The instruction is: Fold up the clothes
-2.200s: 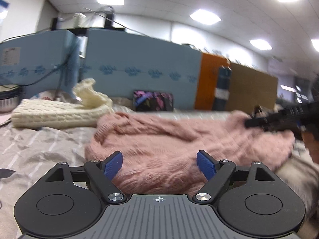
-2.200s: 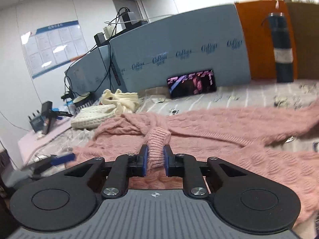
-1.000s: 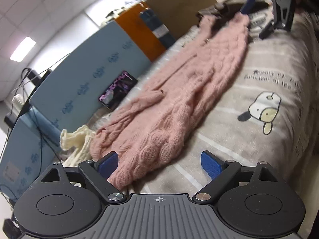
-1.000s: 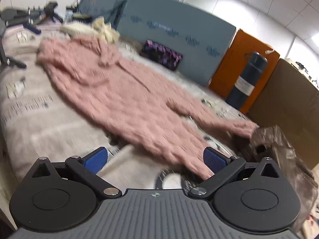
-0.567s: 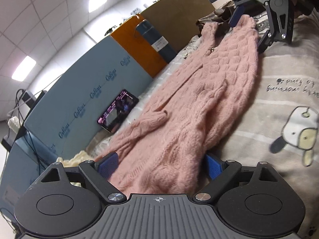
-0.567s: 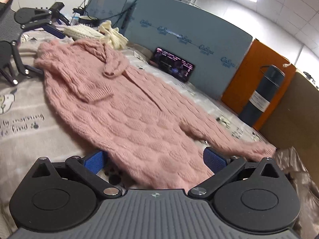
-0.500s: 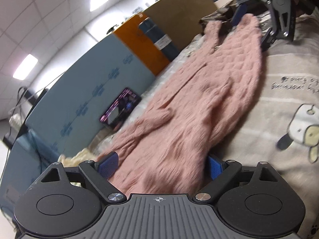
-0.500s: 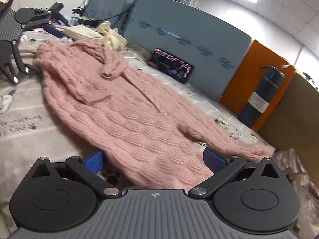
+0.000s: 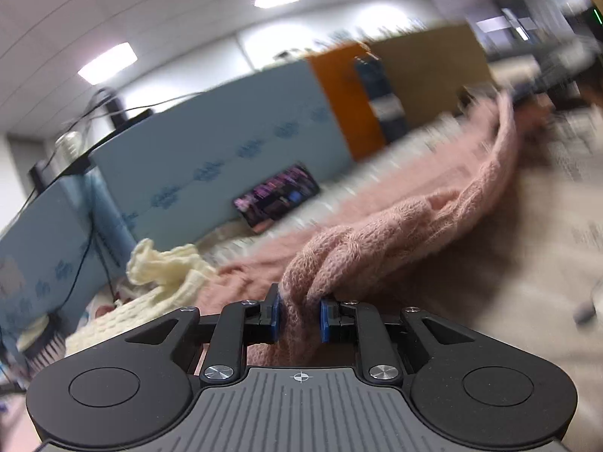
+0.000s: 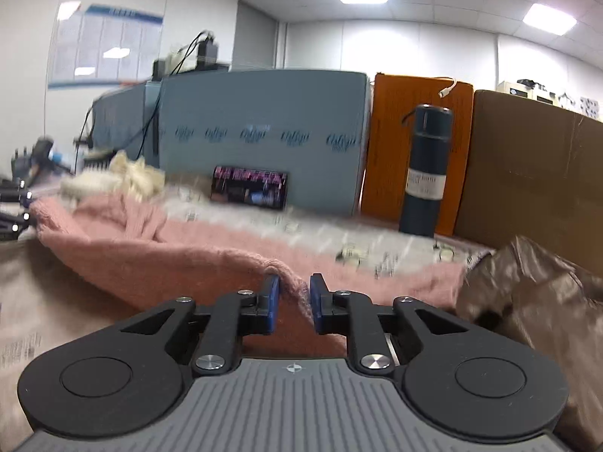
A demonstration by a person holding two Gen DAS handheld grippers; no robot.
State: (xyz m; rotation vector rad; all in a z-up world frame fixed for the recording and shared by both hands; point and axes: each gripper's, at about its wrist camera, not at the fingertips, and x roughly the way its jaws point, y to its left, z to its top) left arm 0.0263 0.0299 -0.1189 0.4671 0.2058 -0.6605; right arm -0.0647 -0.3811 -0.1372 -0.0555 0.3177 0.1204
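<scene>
A pink knitted sweater (image 9: 399, 226) lies along the printed bedsheet (image 9: 546, 233). My left gripper (image 9: 297, 320) is shut on a bunched edge of it at one end. The same pink sweater (image 10: 169, 256) stretches across the right wrist view, and my right gripper (image 10: 294, 301) is shut on its near hem at the other end. The held edge is raised off the sheet between both grippers. Both views are blurred by motion.
A cream knitted garment (image 9: 162, 275) lies at the left, also in the right wrist view (image 10: 120, 177). A phone (image 10: 248, 186) leans on the blue foam panel (image 10: 264, 132). A dark flask (image 10: 426, 169) stands by an orange board. A brown shiny garment (image 10: 527, 293) lies at the right.
Both grippers were open over the sweater's edge half a second ago; both have closed on it and lifted, and both cameras have tipped up toward the back panels.
</scene>
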